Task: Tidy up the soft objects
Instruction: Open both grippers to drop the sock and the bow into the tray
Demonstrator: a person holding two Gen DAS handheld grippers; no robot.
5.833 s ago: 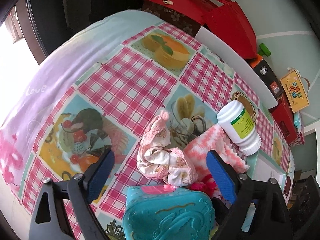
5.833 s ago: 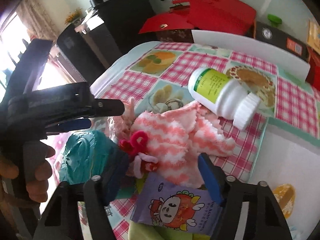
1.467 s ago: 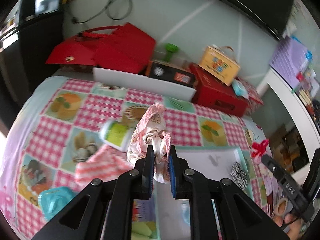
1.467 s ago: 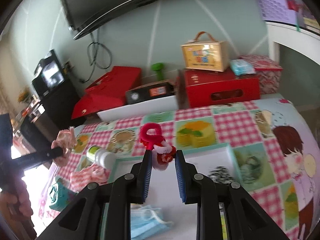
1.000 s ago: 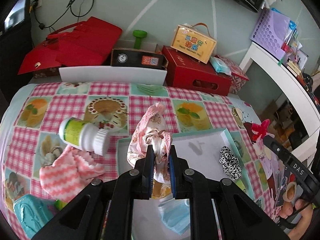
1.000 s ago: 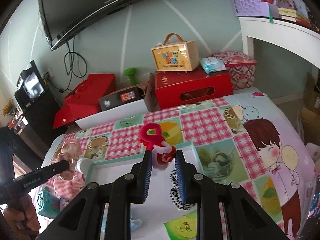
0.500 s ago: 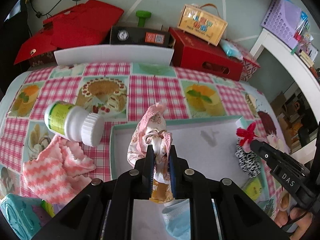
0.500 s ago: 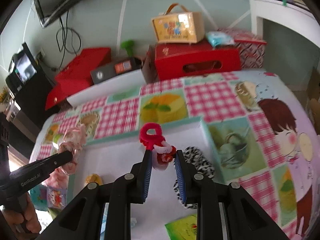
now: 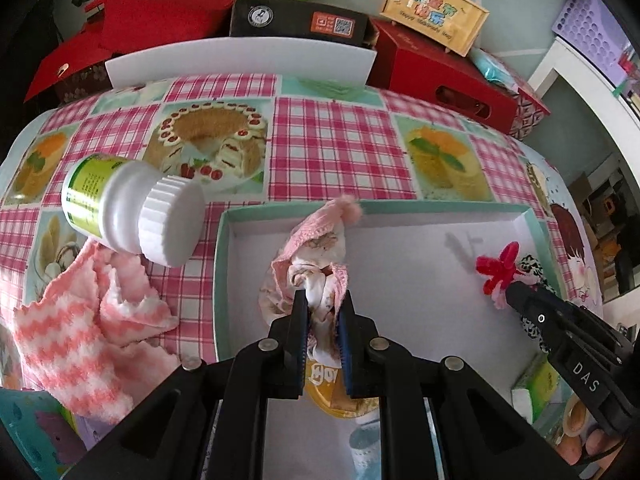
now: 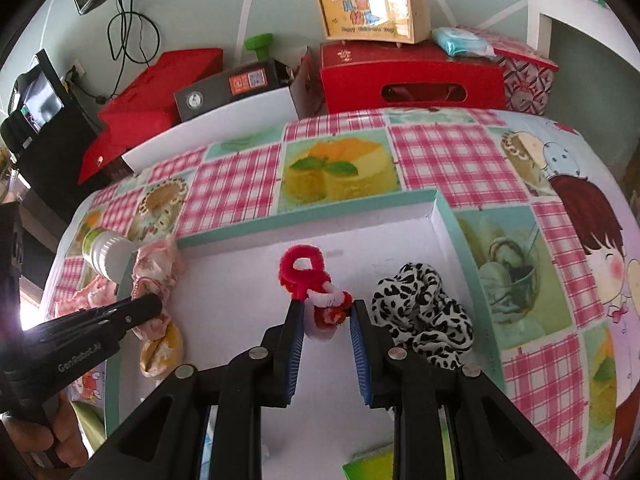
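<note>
My left gripper [image 9: 322, 308] is shut on a pink floral cloth bundle [image 9: 316, 252] and holds it over the left part of the teal-rimmed white tray [image 9: 400, 210]. My right gripper [image 10: 325, 312] is shut on a red-and-white fuzzy hair tie [image 10: 306, 272] over the tray's middle [image 10: 304, 222]. A black-and-white leopard scrunchie [image 10: 420, 312] lies in the tray beside the right gripper. A pink zigzag knit cloth [image 9: 80, 328] lies on the table left of the tray. The hair tie [image 9: 498, 268] and the cloth bundle [image 10: 154, 268] each show in the other wrist view.
A white bottle with a green label [image 9: 128, 208] lies on its side left of the tray. A yellow round packet [image 10: 162, 350] and a blue face mask [image 9: 364, 448] lie in the tray. Red boxes [image 10: 408, 76], a black box [image 9: 296, 20] and a white board [image 9: 240, 60] line the table's far edge.
Both grippers have come lower and nearer the tray, each still holding its item. The cloth bundle and the hair tie now hang just above the tray floor.
</note>
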